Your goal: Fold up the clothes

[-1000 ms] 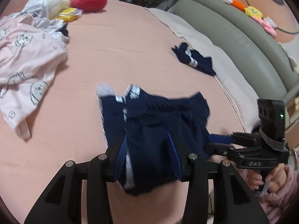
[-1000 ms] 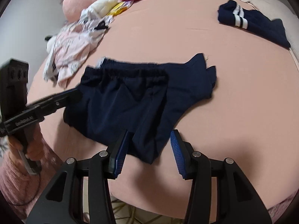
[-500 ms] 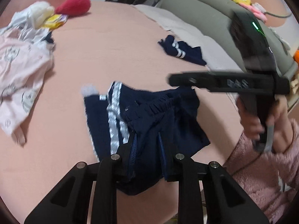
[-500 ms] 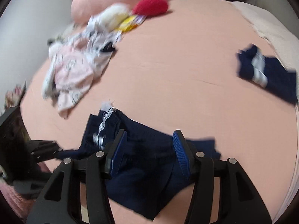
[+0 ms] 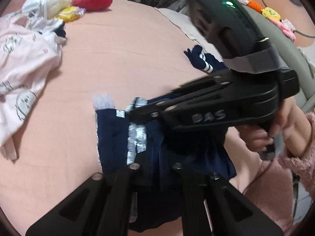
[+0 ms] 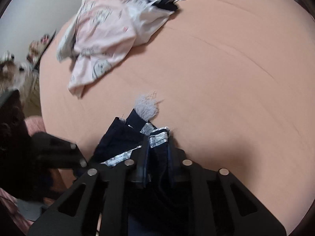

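Left-wrist view, nearest first: the left gripper (image 5: 155, 169) is pinched on the near edge of the navy shorts (image 5: 112, 137), which lie bunched on the pink bedsheet (image 5: 118, 59) with their silver side stripes showing. Just beyond, the right gripper (image 5: 137, 116) crosses over the same garment; in its own camera its fingers are pressed onto a fold of cloth near the striped hem (image 6: 157, 135). The step appears to be folding the shorts across. To do it well, both grips should travel level and together, keeping the edges aligned and the fabric taut. Farther off lie a pink printed top (image 5: 21, 59), another navy garment (image 5: 198, 61) and a red plush (image 5: 92, 0).
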Demonstrator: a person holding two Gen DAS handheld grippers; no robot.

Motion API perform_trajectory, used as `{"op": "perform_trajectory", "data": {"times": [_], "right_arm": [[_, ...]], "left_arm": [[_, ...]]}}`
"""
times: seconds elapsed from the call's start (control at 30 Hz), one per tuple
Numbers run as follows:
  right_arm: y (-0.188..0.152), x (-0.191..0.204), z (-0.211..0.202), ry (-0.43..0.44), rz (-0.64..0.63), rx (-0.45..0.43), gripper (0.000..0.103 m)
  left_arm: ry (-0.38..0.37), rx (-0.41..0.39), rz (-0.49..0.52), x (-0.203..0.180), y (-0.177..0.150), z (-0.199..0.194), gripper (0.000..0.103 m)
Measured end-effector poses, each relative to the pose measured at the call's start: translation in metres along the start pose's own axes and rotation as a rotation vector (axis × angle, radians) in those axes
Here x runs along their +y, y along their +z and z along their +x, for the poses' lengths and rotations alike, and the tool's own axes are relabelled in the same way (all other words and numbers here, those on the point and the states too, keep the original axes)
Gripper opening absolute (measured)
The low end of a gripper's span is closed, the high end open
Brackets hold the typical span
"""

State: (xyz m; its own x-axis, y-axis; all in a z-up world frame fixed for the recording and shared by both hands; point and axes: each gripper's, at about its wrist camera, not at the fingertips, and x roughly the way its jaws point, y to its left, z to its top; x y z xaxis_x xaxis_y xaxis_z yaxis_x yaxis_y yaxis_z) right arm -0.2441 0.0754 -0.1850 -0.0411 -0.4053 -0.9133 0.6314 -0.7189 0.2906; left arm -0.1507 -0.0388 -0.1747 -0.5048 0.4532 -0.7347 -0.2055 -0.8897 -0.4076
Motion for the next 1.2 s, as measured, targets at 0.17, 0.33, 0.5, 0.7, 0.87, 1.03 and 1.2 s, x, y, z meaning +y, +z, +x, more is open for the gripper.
{"op": "perform_trajectory", "data": {"times": [0.17, 0.33, 0.5, 0.7, 0.87, 1.03, 1.2], "right_arm": [[-0.002, -0.034, -0.067, -0.047, 0.139, -0.17, 0.008], [0.027, -0.045, -0.198, -0.178, 0.193, -0.459, 0.007], [-0.003, -0.019, -0.321, -0.319, 0.232, -0.772, 0.007], [-0.092, -0.001, -0.342, -0.399, 0.366, -0.878, 0.007], [-0.16, -0.04, -0.207, -0.373, 0.573, -0.65, 0.008], [-0.209, -0.079, -0.105, -0.314, 0.711, -0.431, 0.011], [-0.217, -0.073, -0.126, -0.294, 0.703, -0.519, 0.027]], "left_arm": [[0.025, -0.079, 0.043, -0.006, 0.046, -0.023, 0.003], [0.037, -0.291, 0.166, -0.036, 0.138, -0.093, 0.003], [0.038, -0.502, 0.333, -0.077, 0.166, -0.176, 0.003], [0.028, -0.467, 0.39, -0.067, 0.119, -0.172, 0.004], [0.056, -0.11, 0.313, -0.018, 0.05, -0.052, 0.005], [0.089, 0.054, 0.207, -0.001, -0.004, -0.026, 0.008], [-0.027, 0.004, -0.137, 0.027, -0.019, -0.054, 0.068]]}}
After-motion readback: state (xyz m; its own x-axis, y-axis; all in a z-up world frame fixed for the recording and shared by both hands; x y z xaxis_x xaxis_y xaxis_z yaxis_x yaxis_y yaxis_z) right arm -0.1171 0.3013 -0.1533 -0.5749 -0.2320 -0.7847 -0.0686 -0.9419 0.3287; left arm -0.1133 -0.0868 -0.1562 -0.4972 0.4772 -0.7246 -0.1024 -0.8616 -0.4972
